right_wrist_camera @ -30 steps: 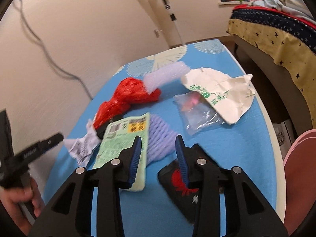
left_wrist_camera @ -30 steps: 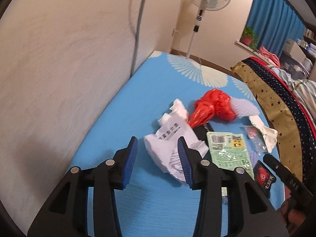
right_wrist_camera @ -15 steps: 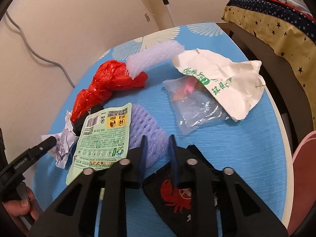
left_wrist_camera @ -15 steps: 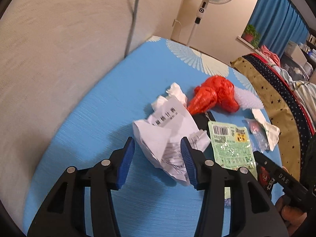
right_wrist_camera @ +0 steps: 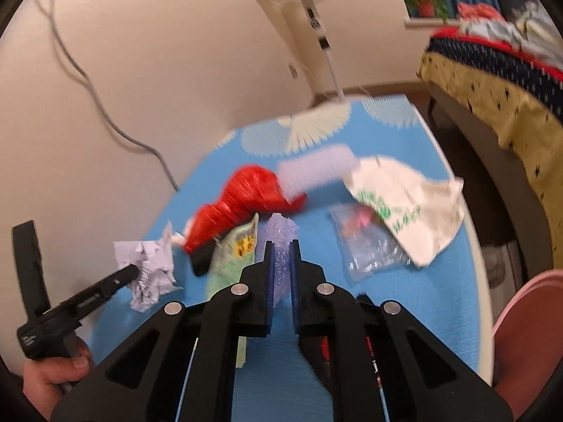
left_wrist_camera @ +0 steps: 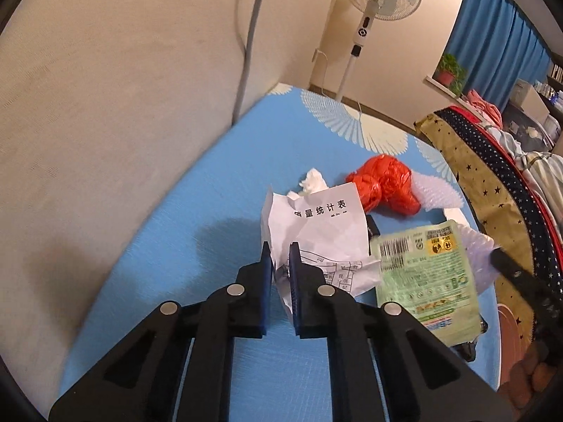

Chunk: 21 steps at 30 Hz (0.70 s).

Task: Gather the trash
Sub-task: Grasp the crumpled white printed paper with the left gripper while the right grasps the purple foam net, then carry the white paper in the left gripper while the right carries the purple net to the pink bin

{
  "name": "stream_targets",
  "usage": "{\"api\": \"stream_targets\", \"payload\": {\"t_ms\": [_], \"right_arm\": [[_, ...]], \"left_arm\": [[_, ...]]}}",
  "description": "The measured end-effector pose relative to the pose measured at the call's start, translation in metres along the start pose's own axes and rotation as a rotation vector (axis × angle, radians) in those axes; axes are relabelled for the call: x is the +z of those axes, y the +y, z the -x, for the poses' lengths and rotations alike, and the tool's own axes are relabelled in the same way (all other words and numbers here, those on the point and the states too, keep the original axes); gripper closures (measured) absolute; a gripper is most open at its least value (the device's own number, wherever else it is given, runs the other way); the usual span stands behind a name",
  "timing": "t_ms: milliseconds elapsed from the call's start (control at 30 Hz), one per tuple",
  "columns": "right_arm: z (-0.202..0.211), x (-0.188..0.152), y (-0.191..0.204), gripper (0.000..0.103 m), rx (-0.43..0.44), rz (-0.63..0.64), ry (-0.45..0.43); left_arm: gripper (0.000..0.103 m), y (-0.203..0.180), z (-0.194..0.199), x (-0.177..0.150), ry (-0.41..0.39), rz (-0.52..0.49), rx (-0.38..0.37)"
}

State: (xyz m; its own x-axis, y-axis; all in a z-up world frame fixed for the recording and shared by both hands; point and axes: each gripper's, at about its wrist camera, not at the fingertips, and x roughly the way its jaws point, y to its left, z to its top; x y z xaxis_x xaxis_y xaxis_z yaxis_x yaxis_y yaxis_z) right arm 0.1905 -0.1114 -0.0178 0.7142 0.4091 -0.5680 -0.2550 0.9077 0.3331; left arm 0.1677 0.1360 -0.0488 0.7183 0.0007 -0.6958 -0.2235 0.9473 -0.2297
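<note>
The left gripper (left_wrist_camera: 280, 258) has its blue pads pressed together on the near edge of the crumpled printed paper (left_wrist_camera: 318, 232), and the right gripper (right_wrist_camera: 280, 258) is likewise clamped on the purple foam net (right_wrist_camera: 278, 246), which bulges up between its pads; that view is smeared, so how deep the net sits in the pinch is hard to tell. Both pieces look gripped, so the step in hand seems to be lifting two bits of trash at once off the blue table (left_wrist_camera: 197, 211); the next move calls for raising each one clear without dragging its neighbours, then carrying them to a bin, which no view shows. Just right of the paper lies the green snack packet (left_wrist_camera: 425, 274), its near end overlapping something dark. Farther off sits the red plastic bag (left_wrist_camera: 385, 184), with a strip of bubble wrap (right_wrist_camera: 316, 170) touching its far right side. On the right of the table rest a clear plastic pouch (right_wrist_camera: 369, 246) and a white paper bag with green print (right_wrist_camera: 408, 211), the bag partly over the pouch
</note>
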Motion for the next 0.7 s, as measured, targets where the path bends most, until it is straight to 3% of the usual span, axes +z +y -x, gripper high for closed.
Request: {"api": "stream_targets", "payload": {"t_ms": [233, 700], "right_arm": [[0.033, 0.009, 0.016, 0.095, -0.003, 0.066, -0.067], [0.112, 0.015, 0.015, 0.095, -0.043, 0.103, -0.157]], "left_arm": [[0.094, -0.001, 0.027, 0.000, -0.039, 0.021, 0.014], [0.094, -0.030, 0.075, -0.028, -0.107, -0.059, 0.016]]}}
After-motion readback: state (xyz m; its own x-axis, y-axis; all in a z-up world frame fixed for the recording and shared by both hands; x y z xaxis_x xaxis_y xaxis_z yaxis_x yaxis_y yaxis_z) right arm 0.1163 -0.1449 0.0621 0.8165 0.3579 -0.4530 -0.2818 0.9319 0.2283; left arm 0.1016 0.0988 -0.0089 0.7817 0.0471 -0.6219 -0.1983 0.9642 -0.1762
